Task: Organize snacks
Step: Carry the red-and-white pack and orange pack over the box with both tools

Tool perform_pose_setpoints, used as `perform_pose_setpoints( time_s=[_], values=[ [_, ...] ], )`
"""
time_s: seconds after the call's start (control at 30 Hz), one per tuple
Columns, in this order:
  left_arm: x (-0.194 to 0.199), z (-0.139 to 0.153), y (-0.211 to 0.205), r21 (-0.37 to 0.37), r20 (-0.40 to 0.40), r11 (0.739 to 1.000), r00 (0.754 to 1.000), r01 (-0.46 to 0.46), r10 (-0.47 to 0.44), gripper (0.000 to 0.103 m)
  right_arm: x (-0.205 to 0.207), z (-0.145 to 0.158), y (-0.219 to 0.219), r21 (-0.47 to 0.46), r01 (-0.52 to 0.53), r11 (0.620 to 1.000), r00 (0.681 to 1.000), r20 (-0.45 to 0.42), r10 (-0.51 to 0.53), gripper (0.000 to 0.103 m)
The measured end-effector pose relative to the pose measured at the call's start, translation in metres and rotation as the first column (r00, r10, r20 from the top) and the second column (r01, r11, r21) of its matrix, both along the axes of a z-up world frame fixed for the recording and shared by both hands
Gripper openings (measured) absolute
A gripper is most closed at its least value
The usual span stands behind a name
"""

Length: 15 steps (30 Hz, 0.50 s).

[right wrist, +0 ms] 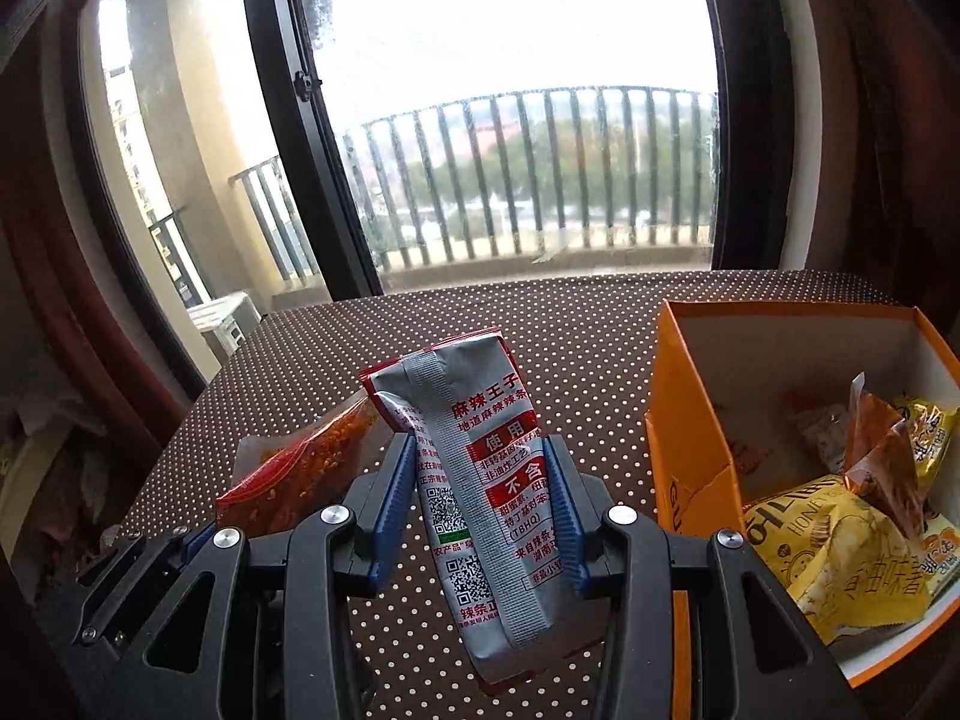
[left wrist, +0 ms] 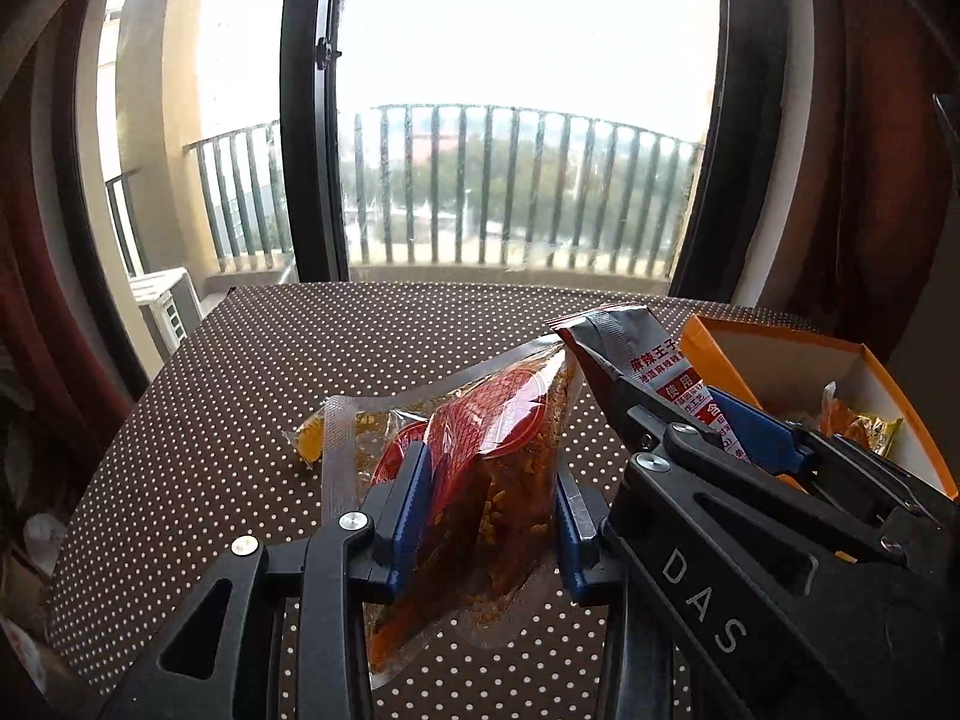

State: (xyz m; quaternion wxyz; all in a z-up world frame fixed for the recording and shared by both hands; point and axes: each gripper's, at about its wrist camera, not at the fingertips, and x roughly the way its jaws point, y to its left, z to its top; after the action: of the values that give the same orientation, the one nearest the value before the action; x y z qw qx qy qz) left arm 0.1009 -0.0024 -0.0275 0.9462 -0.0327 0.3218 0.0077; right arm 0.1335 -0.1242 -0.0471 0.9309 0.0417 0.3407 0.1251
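My left gripper (left wrist: 492, 504) is shut on a clear pouch of red-orange snack (left wrist: 480, 468), lifted off the dotted table. My right gripper (right wrist: 480, 498) is shut on a silver packet with red print (right wrist: 480, 480), also held in the air. In the left wrist view the right gripper (left wrist: 702, 420) shows to the right with the silver packet (left wrist: 636, 354). In the right wrist view the clear pouch (right wrist: 300, 468) hangs at the left, above the left gripper's body. An orange box (right wrist: 690, 468) with several snack bags inside stands at the right.
A brown tablecloth with white dots (left wrist: 252, 384) covers the table. A small orange sweet (left wrist: 309, 435) lies on it behind the pouch. Beyond the far edge are a dark window frame (left wrist: 312, 120), balcony railings and red curtains at both sides.
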Motion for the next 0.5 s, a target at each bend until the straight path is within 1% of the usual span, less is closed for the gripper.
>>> perform_pose_setpoints(
  time_s=[0.23, 0.5],
  values=[
    [-0.014, 0.02, -0.022, 0.0, 0.063, 1.0, 0.998, 0.018, -0.018, 0.037, -0.011, 0.024, -0.013, 0.009, 0.01, 1.0, 0.998, 0.064, -0.011, 0.046],
    [-0.017, 0.034, -0.044, 0.002, 0.11, 0.998, 0.992, 0.058, -0.058, 0.037, -0.016, 0.044, -0.036, 0.017, 0.038, 0.999, 0.992, 0.118, -0.04, 0.046]
  ],
)
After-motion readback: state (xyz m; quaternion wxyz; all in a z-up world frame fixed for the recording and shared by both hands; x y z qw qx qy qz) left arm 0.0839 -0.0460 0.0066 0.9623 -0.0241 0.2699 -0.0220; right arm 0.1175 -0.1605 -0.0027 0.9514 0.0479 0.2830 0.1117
